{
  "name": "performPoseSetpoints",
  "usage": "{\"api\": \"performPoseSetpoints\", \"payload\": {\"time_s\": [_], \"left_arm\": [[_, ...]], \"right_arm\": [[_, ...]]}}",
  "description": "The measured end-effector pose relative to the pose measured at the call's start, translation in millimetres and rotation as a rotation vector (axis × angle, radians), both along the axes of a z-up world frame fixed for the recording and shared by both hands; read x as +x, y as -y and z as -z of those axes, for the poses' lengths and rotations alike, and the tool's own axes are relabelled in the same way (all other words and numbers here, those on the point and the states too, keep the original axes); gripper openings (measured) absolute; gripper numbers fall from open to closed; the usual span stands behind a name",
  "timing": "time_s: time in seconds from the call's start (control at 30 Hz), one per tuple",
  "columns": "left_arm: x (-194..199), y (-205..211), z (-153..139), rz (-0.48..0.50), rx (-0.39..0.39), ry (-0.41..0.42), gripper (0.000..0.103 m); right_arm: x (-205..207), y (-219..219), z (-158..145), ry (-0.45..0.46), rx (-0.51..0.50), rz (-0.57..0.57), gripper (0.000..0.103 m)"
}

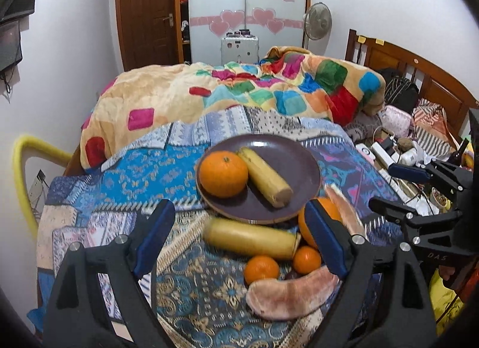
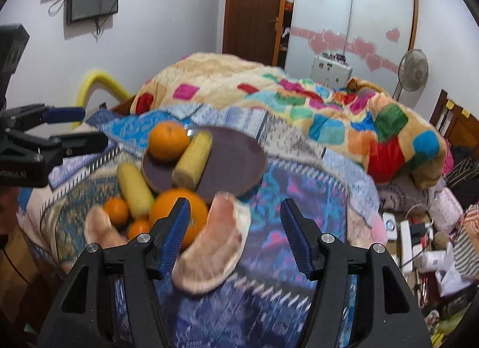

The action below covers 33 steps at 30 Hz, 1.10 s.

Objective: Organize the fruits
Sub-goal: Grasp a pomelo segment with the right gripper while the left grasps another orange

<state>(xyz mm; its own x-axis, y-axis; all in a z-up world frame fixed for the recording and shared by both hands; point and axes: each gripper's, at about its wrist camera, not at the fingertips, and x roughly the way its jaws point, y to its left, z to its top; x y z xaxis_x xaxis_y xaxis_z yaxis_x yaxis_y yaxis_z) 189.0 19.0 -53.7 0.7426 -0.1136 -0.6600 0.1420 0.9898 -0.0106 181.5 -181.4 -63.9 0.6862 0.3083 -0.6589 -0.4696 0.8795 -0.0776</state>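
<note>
Looking through the left wrist view first: left gripper [image 1: 239, 237] has its jaws spread wide, nothing clamped, blue pads clear of everything. Between the fingers on the patterned bedspread [image 1: 125, 174] lies a loose yellow banana [image 1: 251, 238], roughly crosswise, not touching either pad. Beside the right-hand finger sit two small oranges [image 1: 261, 268], a pink banana-shaped fruit [image 1: 292, 294] nearest the camera, and a big orange [image 1: 326, 213] partly hidden behind that finger with a second pink fruit [image 1: 344, 210] leaning past it. Just beyond the fingertips is the dark purple plate [image 1: 287, 153], holding a large orange [image 1: 223, 173] and a banana [image 1: 265, 180] side by side, touching. Right gripper [image 1: 389, 189] shows at the right edge, jaws apart, empty, off to the side of the plate. Right wrist view, somewhat blurred: right gripper [image 2: 236, 225] is partly open with nothing held; a pink fruit [image 2: 214, 246] lies in the gap nearer the left-hand finger, whether it touches that pad I can't tell. The big orange [image 2: 170, 207] sits behind that same finger, with the small oranges [image 2: 116, 210], the loose banana [image 2: 134, 189] and the other pink fruit [image 2: 100, 226] further left. The plate [image 2: 236, 156] is ahead of the fingertips with its orange [image 2: 169, 141] and banana [image 2: 193, 162] at its left side. Left gripper [image 2: 80, 126] is at the left edge, jaws apart, empty.
</note>
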Motion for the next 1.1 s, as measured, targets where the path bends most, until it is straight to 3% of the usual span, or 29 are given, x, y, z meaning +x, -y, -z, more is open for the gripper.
{"api": "performPoseSetpoints", "payload": {"time_s": [0.33,0.5,0.67,1.03,1.1], "left_arm": [[-9.4,0.4,36.2,-0.003,-0.018,-0.074,0.089],[-8.3,-1.7,40.4,-0.004,-0.022,-0.074,0.089],[-4.6,-0.7,42.3,0.003,-0.037,-0.074,0.089],[-1.4,12.3,44.8,0.033,-0.027,-0.076,0.089],[-1.3,16.8,44.2,0.044,-0.030,-0.075,0.089]], "right_arm": [[-4.6,0.3,48.7,-0.126,0.021,-0.016,0.059],[0.0,16.6,55.9,-0.139,-0.003,0.046,0.059],[11.5,33.7,56.3,-0.207,0.063,0.053,0.059],[32.1,11.6,66.3,-0.232,0.077,0.028,0.059],[30.8,14.4,67.5,-0.233,0.088,0.021,0.051]]}}
